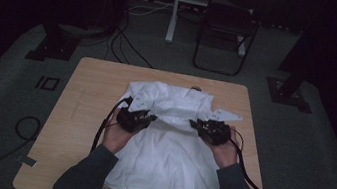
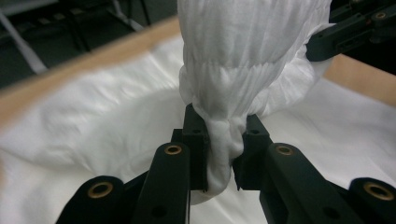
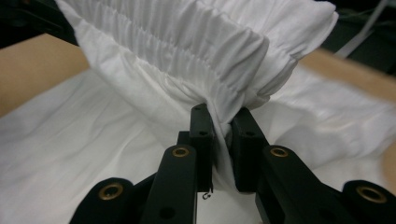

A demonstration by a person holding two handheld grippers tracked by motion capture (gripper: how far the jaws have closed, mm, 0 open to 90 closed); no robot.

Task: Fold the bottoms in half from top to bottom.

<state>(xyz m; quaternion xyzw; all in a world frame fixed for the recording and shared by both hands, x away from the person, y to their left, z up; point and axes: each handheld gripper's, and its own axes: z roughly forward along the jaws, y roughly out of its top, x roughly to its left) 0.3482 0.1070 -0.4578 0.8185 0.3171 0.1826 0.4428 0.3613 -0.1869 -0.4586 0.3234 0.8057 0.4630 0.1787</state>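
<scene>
Left gripper (image 2: 223,154) clamped on a bunched fold of shirt (image 1: 169,145), right gripper (image 3: 222,140) clamped on gathered ribbed hem. Held span raised between them mid-table (image 1: 86,92), rest of shirt flat below. Hem at near edge; bare wood left, narrower strip right and far side.
</scene>
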